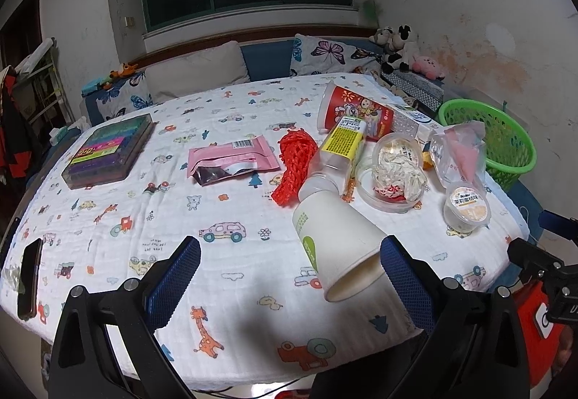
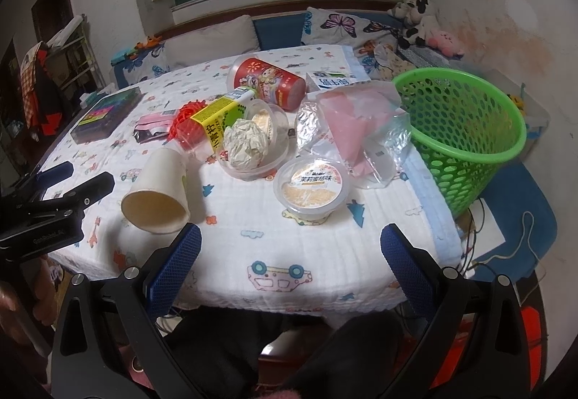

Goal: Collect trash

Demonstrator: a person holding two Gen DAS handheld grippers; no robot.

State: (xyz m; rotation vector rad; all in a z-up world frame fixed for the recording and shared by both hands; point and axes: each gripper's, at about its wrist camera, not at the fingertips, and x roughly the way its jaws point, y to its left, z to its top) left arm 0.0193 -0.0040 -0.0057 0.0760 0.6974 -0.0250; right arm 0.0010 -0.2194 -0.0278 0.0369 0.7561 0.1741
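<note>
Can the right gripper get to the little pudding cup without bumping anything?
Probably yes. The right gripper is open, and the pudding cup stands just ahead of it with only bare tablecloth between. The plastic bag lies close behind.

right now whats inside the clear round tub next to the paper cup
A crumpled ball of whitish paper fills the clear round tub, with a bit of red wrapper showing at its base in the left wrist view. Anything beneath the paper is covered.

A home bedroom: pillows [image 1: 202, 68], plush toys [image 1: 404, 48] and a cartoon-print cloth [image 1: 234, 204].
</note>
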